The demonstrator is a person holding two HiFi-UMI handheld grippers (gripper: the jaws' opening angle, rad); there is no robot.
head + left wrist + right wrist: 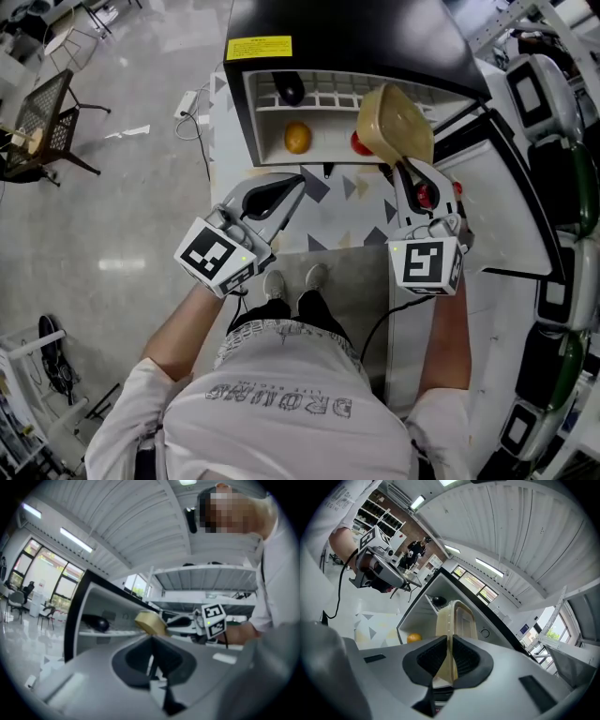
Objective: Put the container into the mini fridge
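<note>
The mini fridge stands open in front of me, with a black top and a white inside. My right gripper is shut on the rim of a tan see-through container and holds it tilted at the fridge's opening, right of centre. In the right gripper view the container stands on edge between the shut jaws. My left gripper hangs shut and empty below the opening, left of the container. From the left gripper I see the container beside the fridge.
Inside the fridge an orange and a red item lie on the lower level, and a dark round thing rests on the upper shelf. The open door with filled racks stands at the right. A chair is far left.
</note>
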